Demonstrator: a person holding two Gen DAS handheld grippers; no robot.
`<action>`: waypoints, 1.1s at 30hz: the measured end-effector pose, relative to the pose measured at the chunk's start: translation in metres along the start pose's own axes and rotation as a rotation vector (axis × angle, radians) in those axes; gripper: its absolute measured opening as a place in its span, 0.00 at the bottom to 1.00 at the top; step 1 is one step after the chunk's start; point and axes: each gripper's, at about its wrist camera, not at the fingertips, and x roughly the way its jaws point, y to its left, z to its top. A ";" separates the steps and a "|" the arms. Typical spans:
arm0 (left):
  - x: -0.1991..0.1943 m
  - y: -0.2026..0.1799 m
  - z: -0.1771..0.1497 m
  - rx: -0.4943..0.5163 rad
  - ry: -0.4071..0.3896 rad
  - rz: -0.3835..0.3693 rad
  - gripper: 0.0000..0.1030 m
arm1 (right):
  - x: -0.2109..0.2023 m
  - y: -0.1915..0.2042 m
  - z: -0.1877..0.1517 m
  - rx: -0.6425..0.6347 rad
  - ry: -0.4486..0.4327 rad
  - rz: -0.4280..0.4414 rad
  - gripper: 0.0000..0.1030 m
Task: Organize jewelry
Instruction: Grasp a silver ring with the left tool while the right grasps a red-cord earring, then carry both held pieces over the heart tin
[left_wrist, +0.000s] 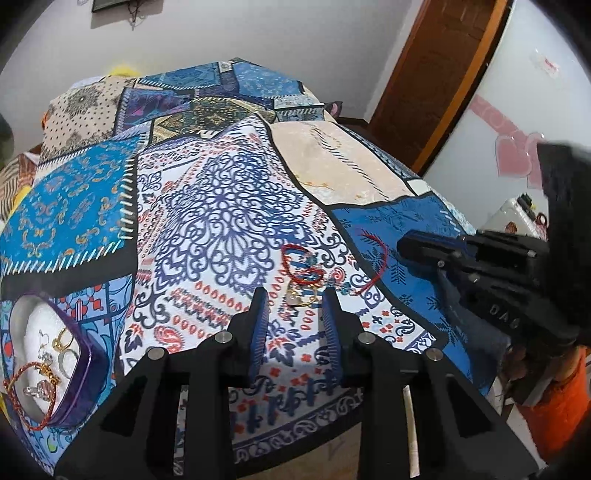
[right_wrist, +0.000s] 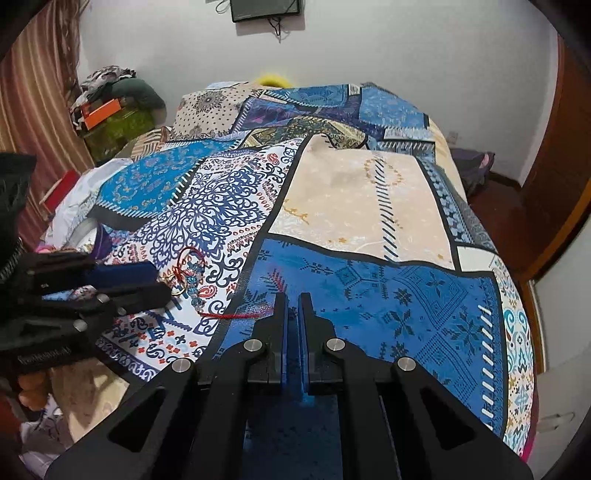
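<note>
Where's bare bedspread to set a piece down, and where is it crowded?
Free: the cream panel beyond the jewelry, and the blue panel ahead of the shut right claw. Crowded: the loose jewelry pile just ahead of the open left claw, red cord trailing right. The purple box is already part full.

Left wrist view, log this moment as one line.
left tongs: open over gold ring | right tongs: shut, empty | box: holds jewelry
</note>
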 end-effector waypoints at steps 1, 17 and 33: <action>0.001 -0.001 0.000 0.007 -0.001 0.008 0.23 | -0.001 -0.001 0.001 0.010 -0.001 0.008 0.05; -0.014 0.020 -0.013 -0.043 -0.033 0.067 0.07 | 0.013 0.046 0.007 -0.089 0.023 0.123 0.39; -0.046 0.040 -0.021 -0.092 -0.078 0.080 0.07 | 0.025 0.076 0.008 -0.205 0.038 0.106 0.07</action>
